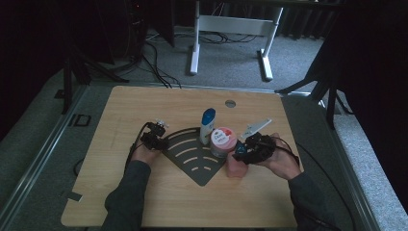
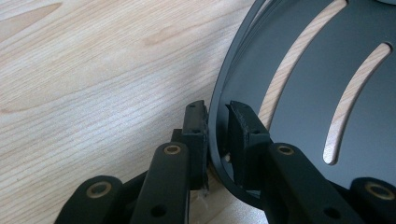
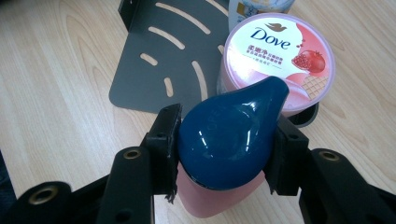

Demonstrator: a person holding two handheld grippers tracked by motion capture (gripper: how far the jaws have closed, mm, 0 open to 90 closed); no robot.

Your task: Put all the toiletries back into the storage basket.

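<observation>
Wooden table [image 1: 144,192] with a dark slotted fan-shaped tray [image 1: 192,156] near its middle. Left gripper [image 1: 161,139] sits at the tray's 9 o'clock edge; in the left gripper view its jaws are nearly closed, one pad on each side of the tray's thin raised rim [image 2: 215,116], pinching it. Right gripper [image 1: 239,153] is at the tray's 3 o'clock side, jaws about half open and clamped on the blue teardrop cap [image 3: 229,135] of a pink bottle [image 3: 210,200]; both pads press the cap's sides. In the high view the pink bottle [image 1: 235,167] stands upright at the tray's right corner, just beside the pink Dove tub [image 1: 222,142], at the tub's 5 o'clock. Can't tell whether the bottle's base rests on the table. The tub [image 3: 279,60] sits on the tray's right part, lid up. A white bottle with a blue cap [image 1: 207,126] stands upright at the tub's 10 o'clock, on the tray's far edge. The tray's point aims at 6 o'clock, toward the person.
</observation>
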